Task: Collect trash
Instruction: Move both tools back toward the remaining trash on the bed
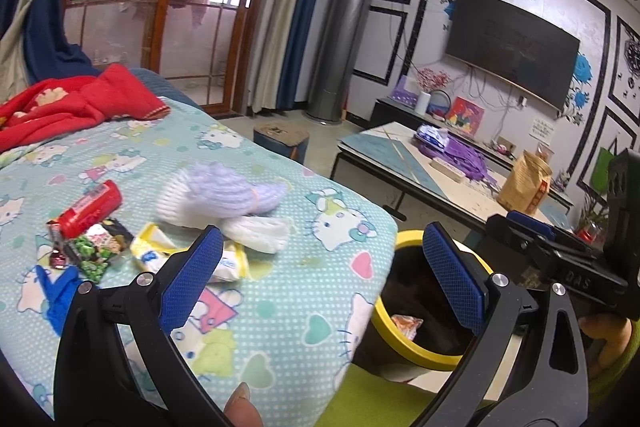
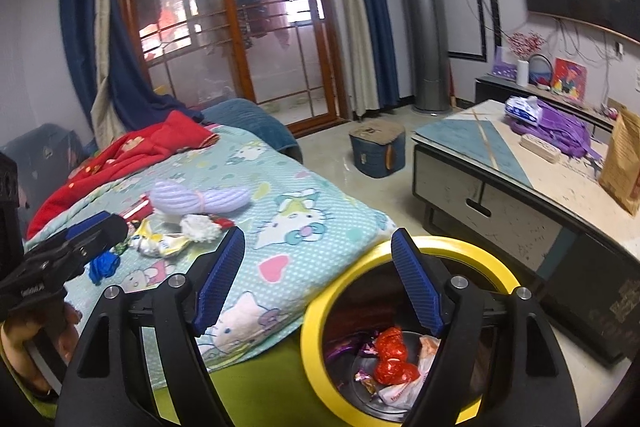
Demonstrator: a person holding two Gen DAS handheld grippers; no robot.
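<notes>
bin [image 2: 316,339]: some wrappers in (red one on top) | bed [image 1: 304,291]: wrappers [image 1: 92,239] left | left gripper [image 1: 320,267] agape, empty | right gripper [image 2: 320,279] agape, empty, above bin

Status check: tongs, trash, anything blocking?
Both tongs, left and right, open, empty. Wrappers on blanket; bin partly filled. Purple knit beside the trash.

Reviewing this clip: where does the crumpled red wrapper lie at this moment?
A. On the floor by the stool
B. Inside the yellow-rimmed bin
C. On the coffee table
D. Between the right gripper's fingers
B: the right wrist view shows the crumpled red wrapper lying inside the yellow-rimmed bin among other trash, with the right gripper open and empty above it.
</notes>
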